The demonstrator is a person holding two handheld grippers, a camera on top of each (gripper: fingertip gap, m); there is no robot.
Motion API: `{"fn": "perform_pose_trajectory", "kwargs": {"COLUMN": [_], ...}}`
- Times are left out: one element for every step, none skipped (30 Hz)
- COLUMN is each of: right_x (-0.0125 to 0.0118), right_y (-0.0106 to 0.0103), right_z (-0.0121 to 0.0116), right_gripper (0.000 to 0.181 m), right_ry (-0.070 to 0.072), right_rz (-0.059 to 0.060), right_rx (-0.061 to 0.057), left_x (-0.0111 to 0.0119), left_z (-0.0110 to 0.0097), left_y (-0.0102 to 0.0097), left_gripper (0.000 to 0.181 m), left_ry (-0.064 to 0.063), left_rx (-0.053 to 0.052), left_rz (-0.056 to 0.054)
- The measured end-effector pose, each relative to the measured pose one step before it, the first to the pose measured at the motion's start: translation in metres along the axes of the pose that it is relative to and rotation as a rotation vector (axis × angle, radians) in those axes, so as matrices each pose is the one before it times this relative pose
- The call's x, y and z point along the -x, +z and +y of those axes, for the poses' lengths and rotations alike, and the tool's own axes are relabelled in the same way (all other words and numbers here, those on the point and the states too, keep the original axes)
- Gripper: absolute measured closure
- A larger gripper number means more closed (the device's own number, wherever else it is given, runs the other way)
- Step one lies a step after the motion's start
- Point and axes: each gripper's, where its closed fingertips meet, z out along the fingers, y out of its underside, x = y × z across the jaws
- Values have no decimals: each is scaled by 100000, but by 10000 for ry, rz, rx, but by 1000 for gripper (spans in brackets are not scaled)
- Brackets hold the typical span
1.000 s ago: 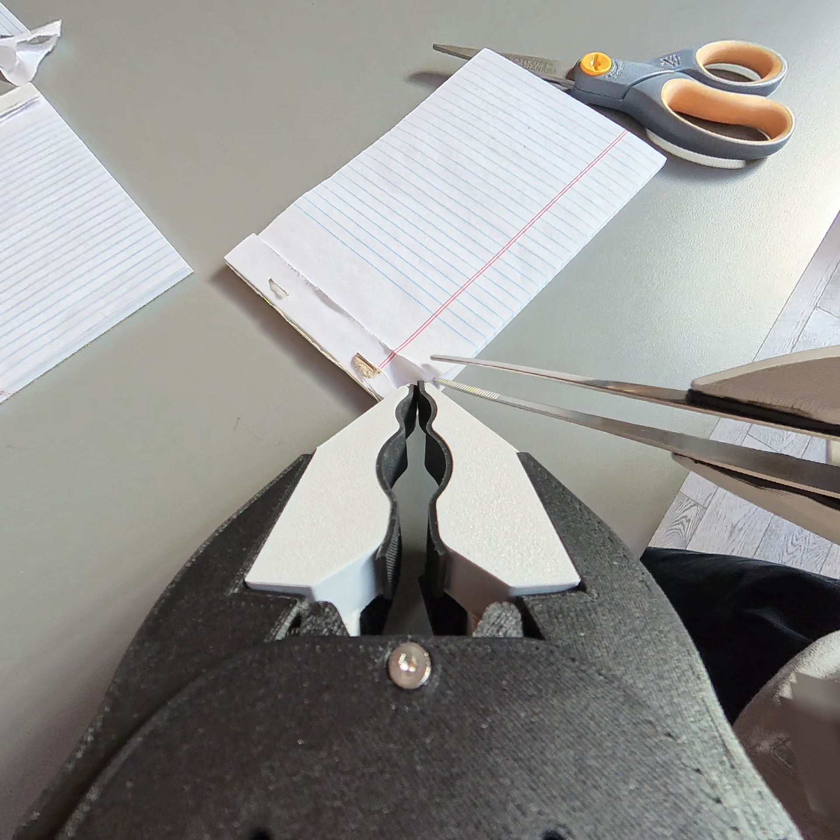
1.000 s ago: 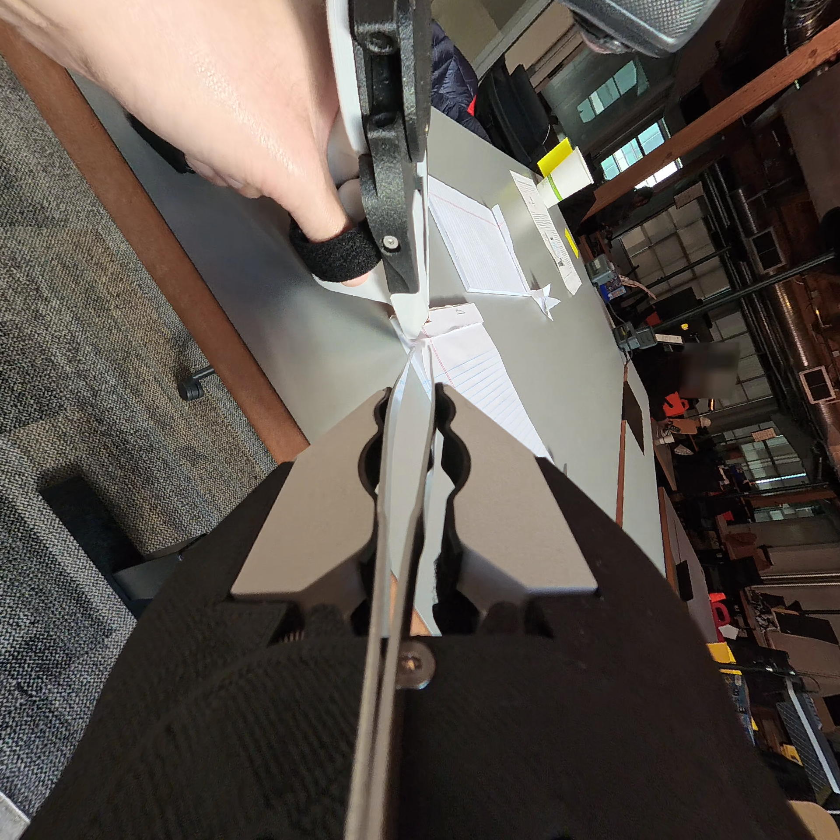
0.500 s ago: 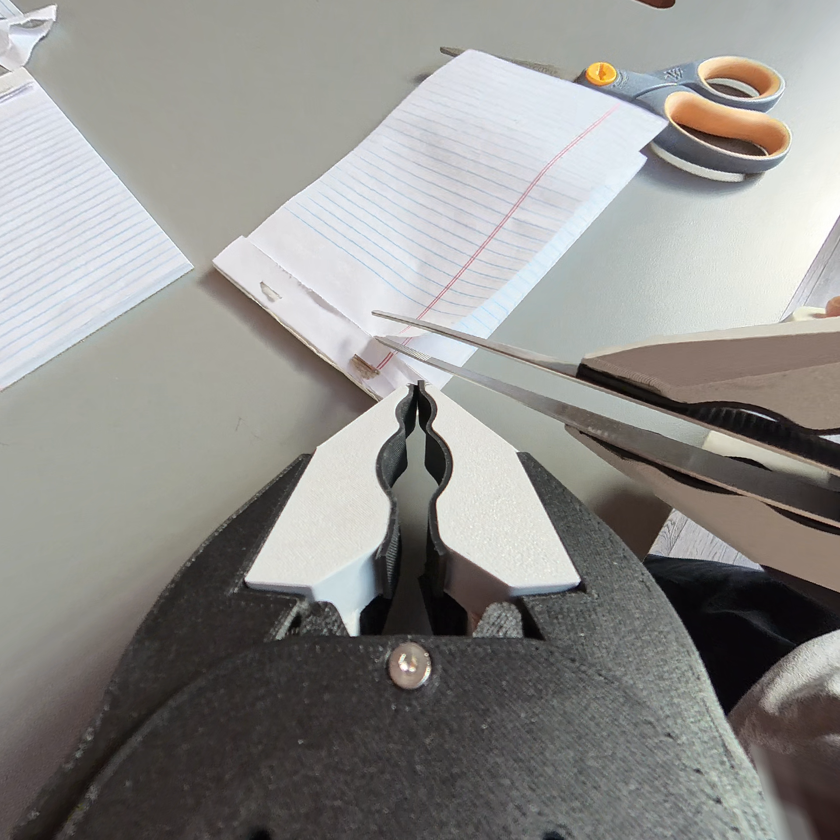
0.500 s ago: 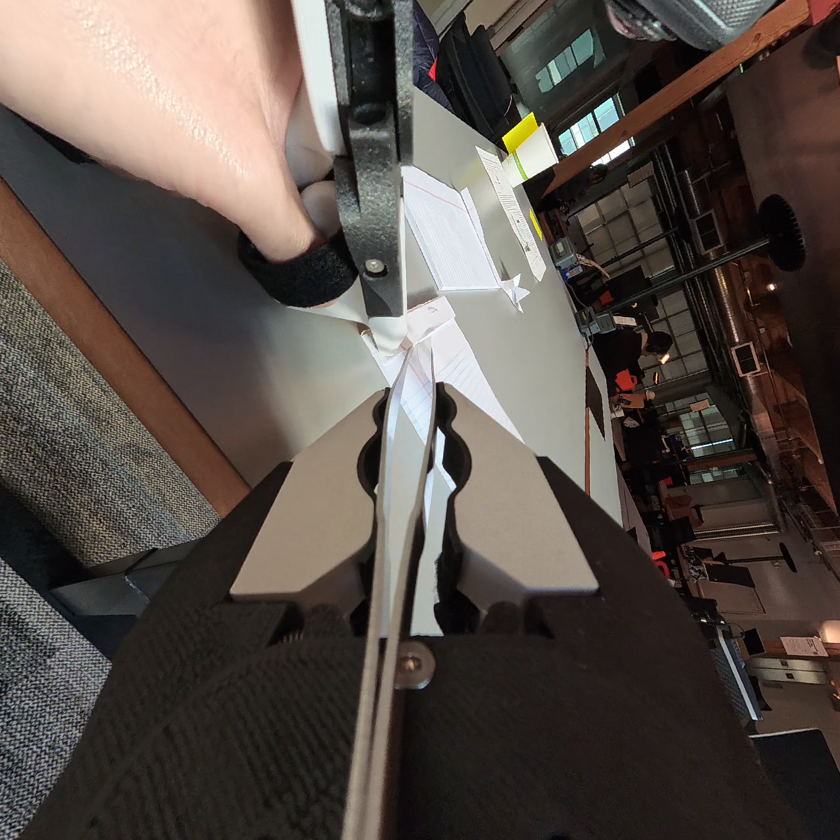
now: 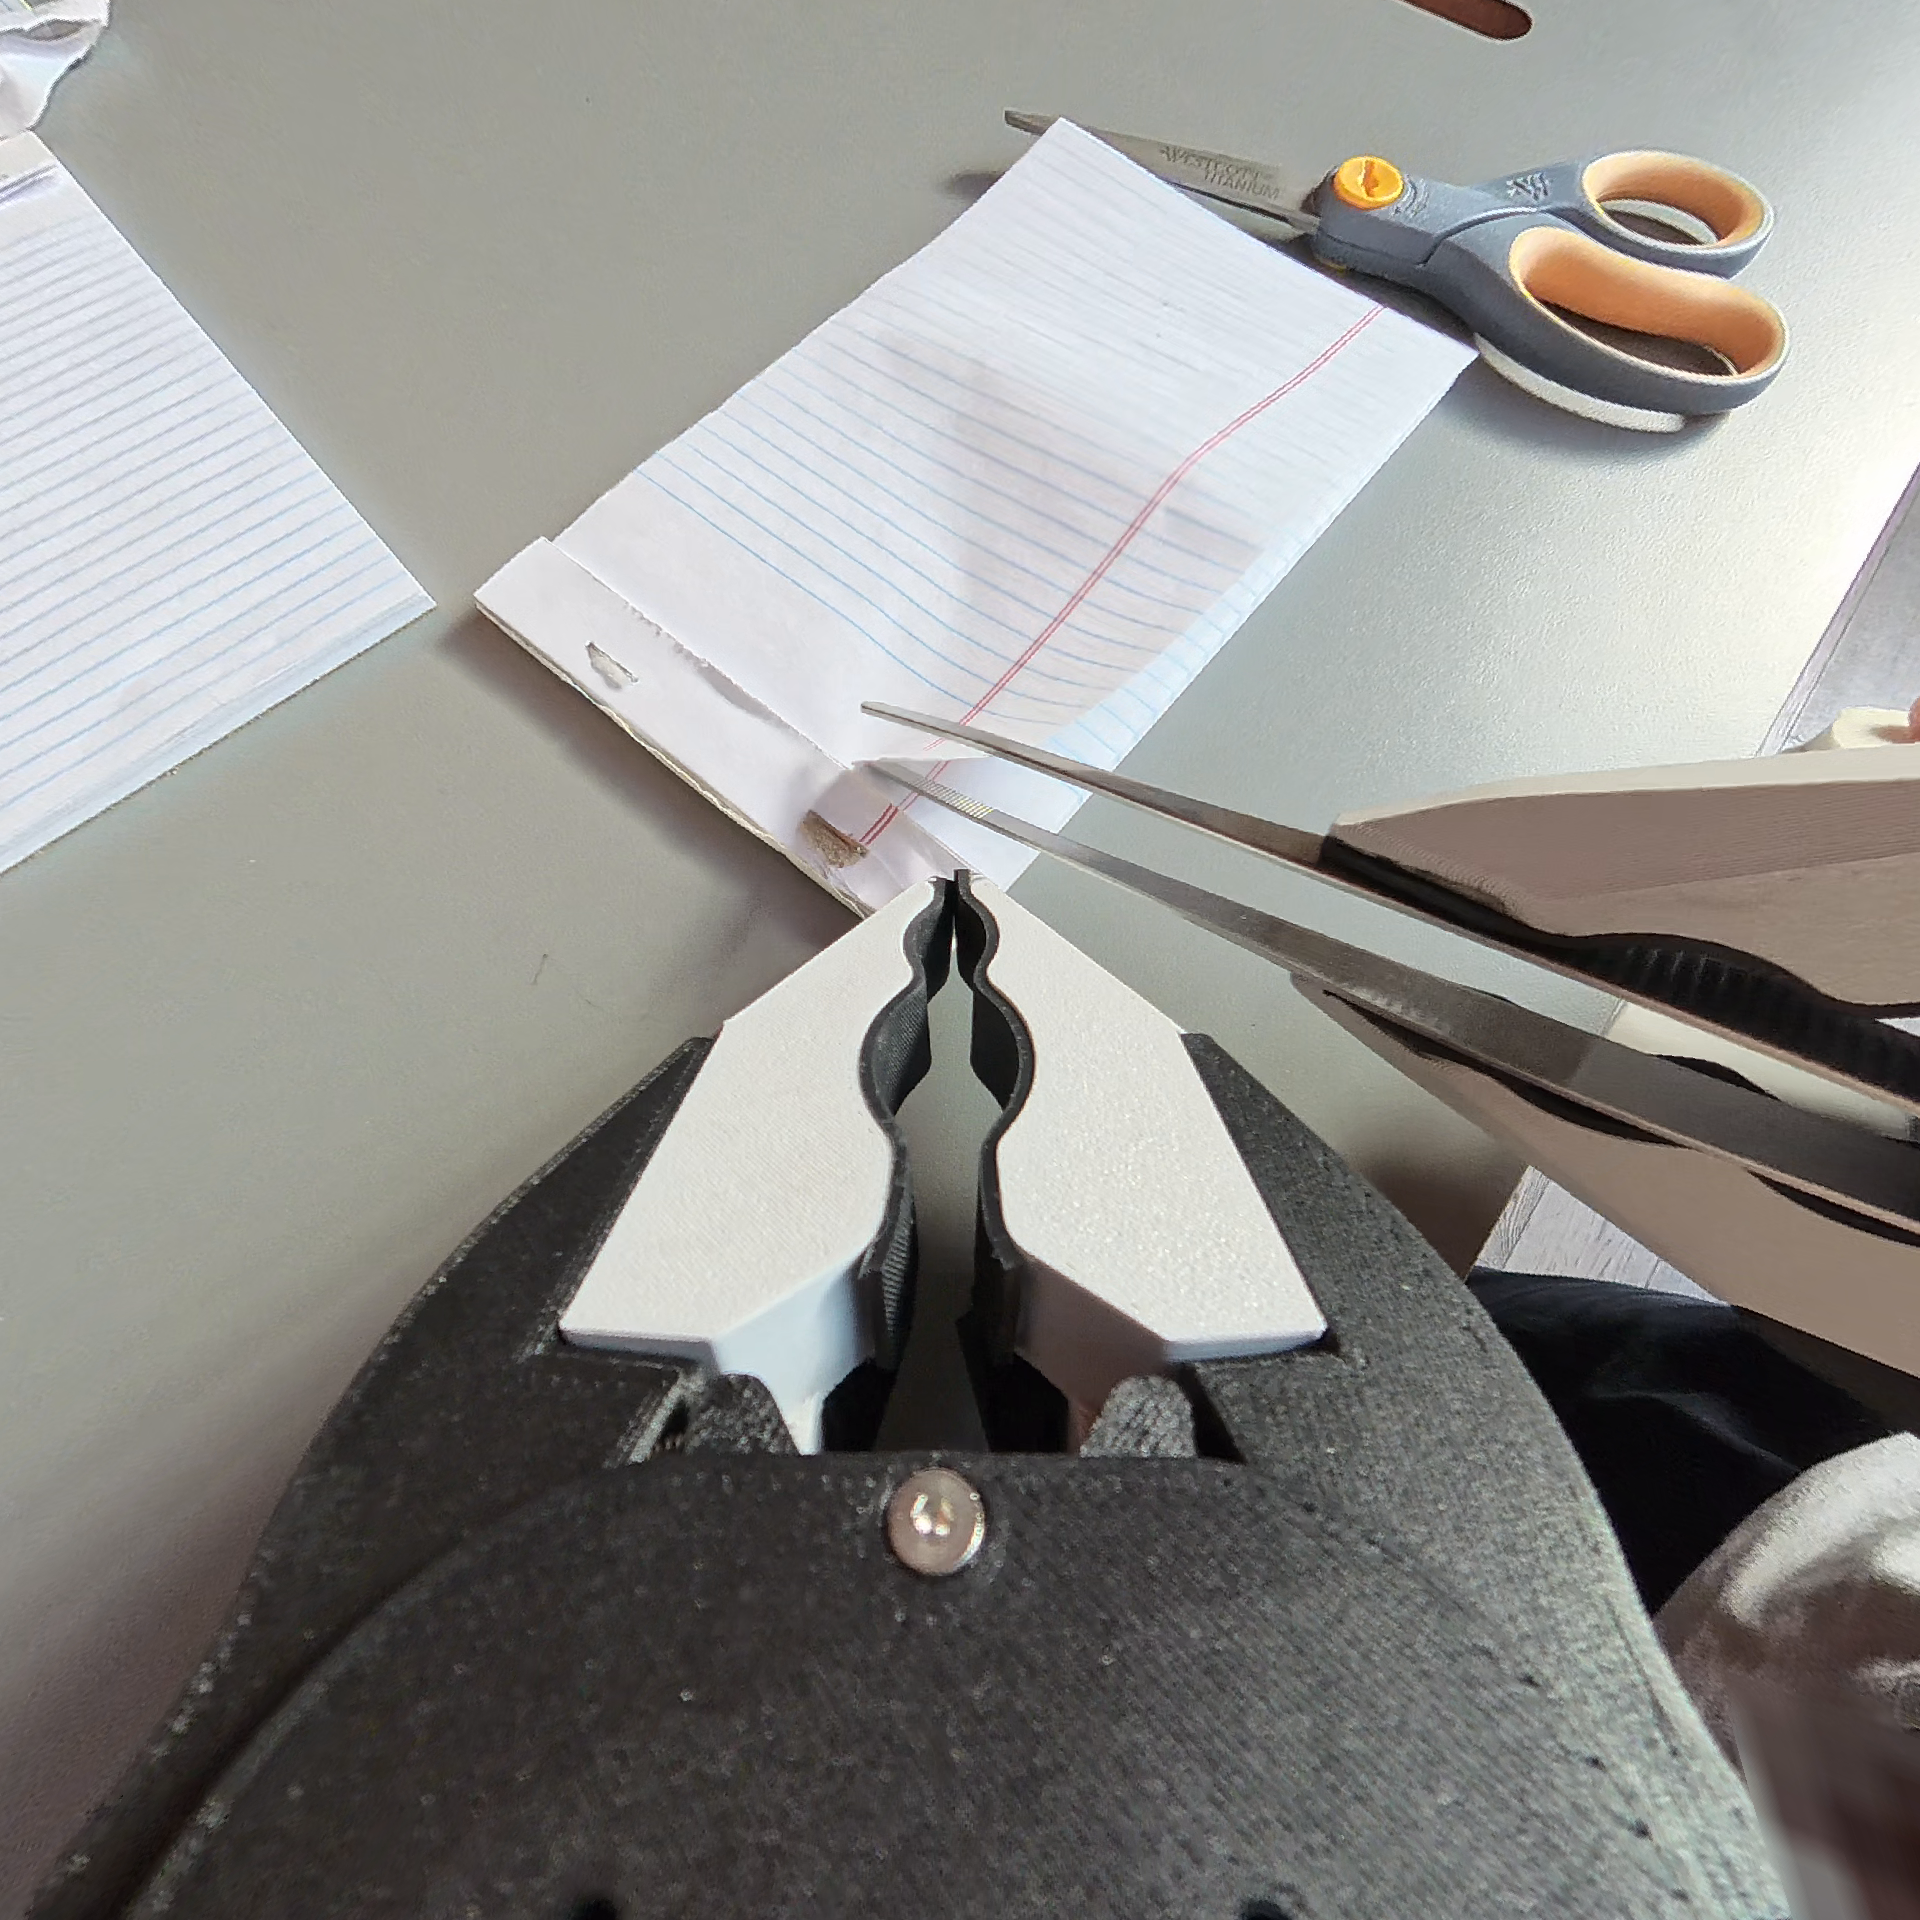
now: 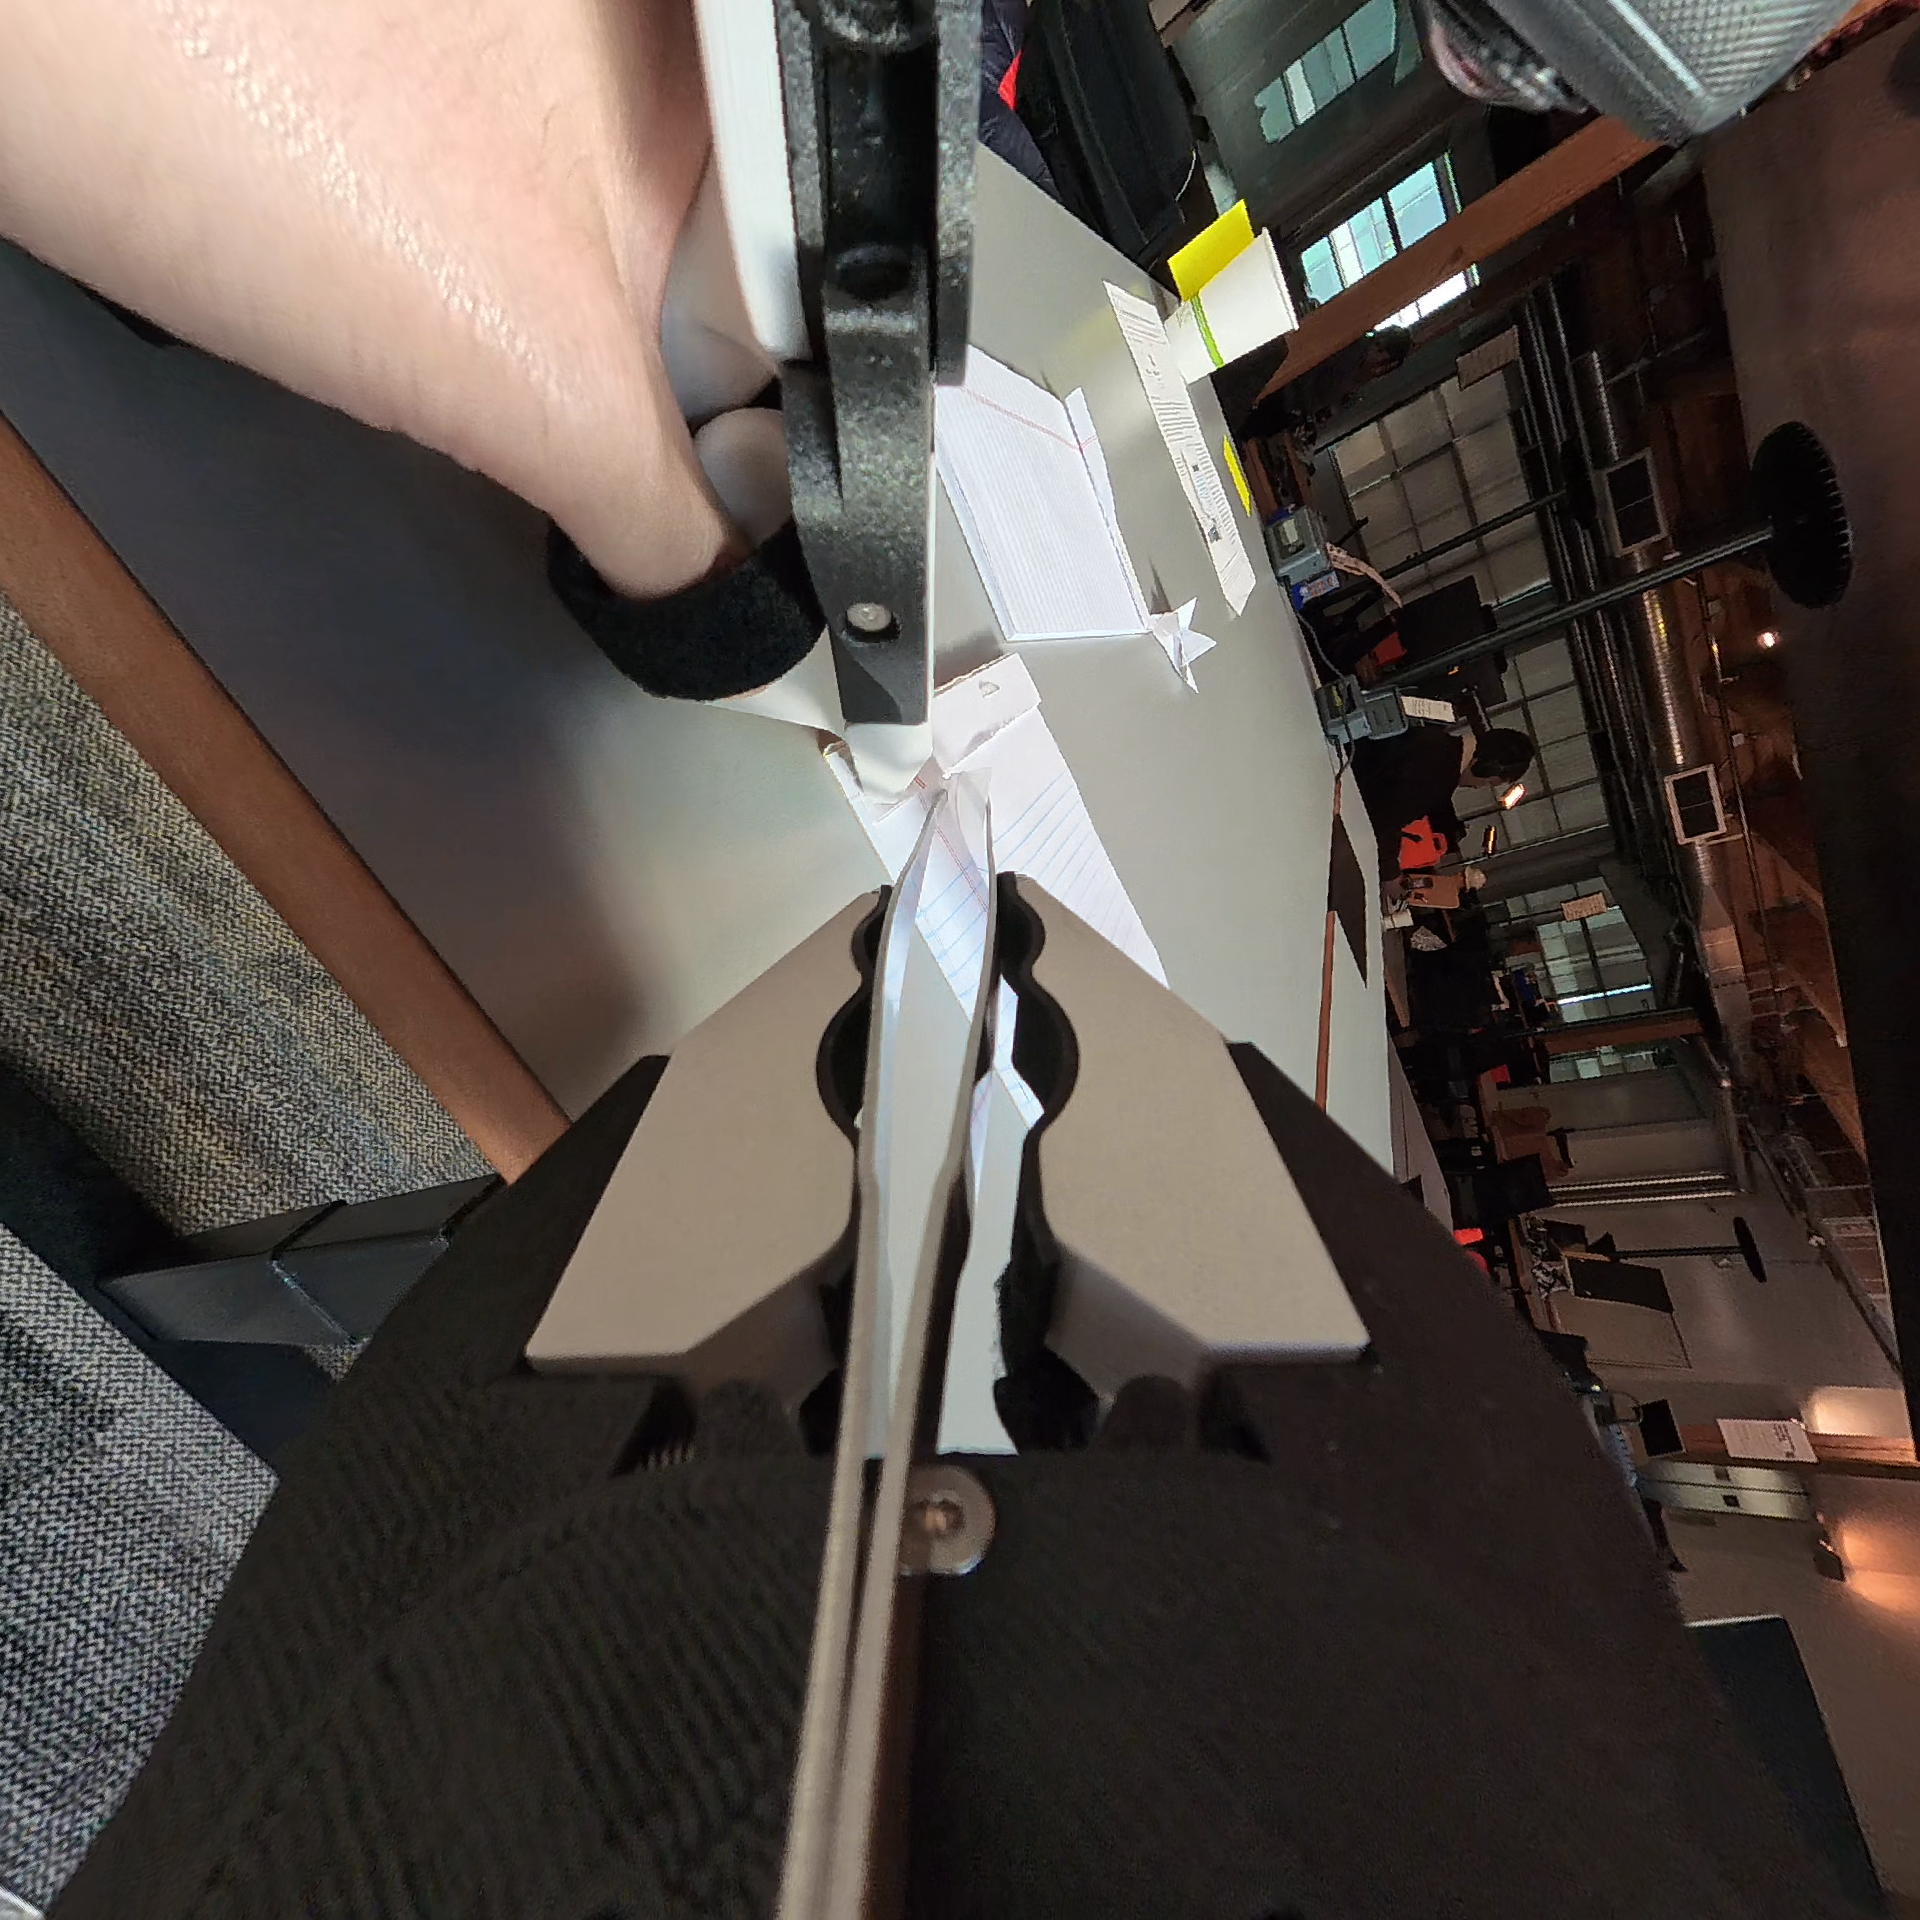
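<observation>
- Left wrist view: the left tool [image 5: 956,883] sits at 6 o'clock with its white fingers [image 5: 790,1122] pressed together at the tips, nothing visible between them; the tips rest at the near corner of the lined notepad [image 5: 997,499], at its bound end.
- Right tool [image 5: 1621,997] comes in from 3 o'clock, clamped on a pair of steel tweezers [image 5: 1091,821] whose two thin prongs stand slightly apart.
- Tweezer tips lie at the pad's bound strip, the top sheet's lifted corner between them, just beside a torn brown spot [image 5: 831,837] near the red margin line.
- Grey table [image 5: 343,1039] carries everything; the pad lies slanted from 7 o'clock up toward 1 o'clock.
- Loose lined sheet [image 5: 145,520] lies at 9 o'clock, well apart from the pad.
- Grey and orange scissors [image 5: 1538,260] lie closed at 1 o'clock, the blade running behind the pad's far edge.
- Right wrist view: the right tool [image 6: 940,894] holds the tweezers [image 6: 894,1195] lengthwise, its jaws narrowed onto them.
- Ahead at 12 o'clock a hand [image 6: 395,260] grips the left tool [image 6: 883,758], a black strap around one finger; its white tip presses on the notepad [image 6: 1049,831].
- Beyond, at 1 o'clock, lie a second lined sheet [image 6: 1039,520] and a crumpled paper scrap [image 6: 1179,639].
</observation>
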Motion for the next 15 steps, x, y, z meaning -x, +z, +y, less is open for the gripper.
{"fn": "perform_pose_trajectory", "kwargs": {"right_x": [2, 12, -32, -74, 47, -61, -34, 16, -51, 28, -8, 27, 55, 70, 100], "right_y": [63, 18, -139, -219, -140, -122, -81, -11, -29, 47, 95, 139, 144, 139, 142], "right_z": [-52, -20, 6, 41, 122, 97, 41, -16, -50, -45, 0, 3, -8, -39, -18], "right_gripper": [162, 162, 162, 162, 163, 162, 162, 163, 162, 162, 162, 162, 162, 161, 161], "right_ry": [-94, -92, -96, 11, 1, -160, -209, -264, -351, -362, -375, -344, -322, -334, -297], "right_rz": [-4, -51, -87, -105, -163, -79, -83, -94, -20, -29, 37, 48, 78, 106, 103], "right_rx": [29, 43, 83, 93, 107, 111, 97, 85, 57, 16, -3, -23, -44, -79, -83], "left_x": [8, 5, -4, -5, 3, 4, -5, 1, -1, 0, 4, 2, -1, -4, 7], "left_z": [-6, -1, -1, 2, -3, 0, 3, -3, -1, -4, 2, -4, -1, -3, -3], "left_y": [7, 0, 0, -3, 3, 0, -3, 3, 0, 3, -4, 3, 0, 3, 3], "left_gripper": [181, 181, 181, 181, 181, 181, 181, 181, 181, 181, 181, 181, 181, 181, 181], "left_ry": [-7, -7, -13, -10, -3, 3, 2, -4, -12, -17, -17, -16, -10, -4, 0], "left_rx": [0, -1, -1, -1, 0, 0, 0, 0, -1, -1, -1, -1, -1, 0, 0], "left_rz": [4, 9, 13, 8, 3, -2, -2, 3, 10, 14, 14, 14, 12, 7, 1]}}
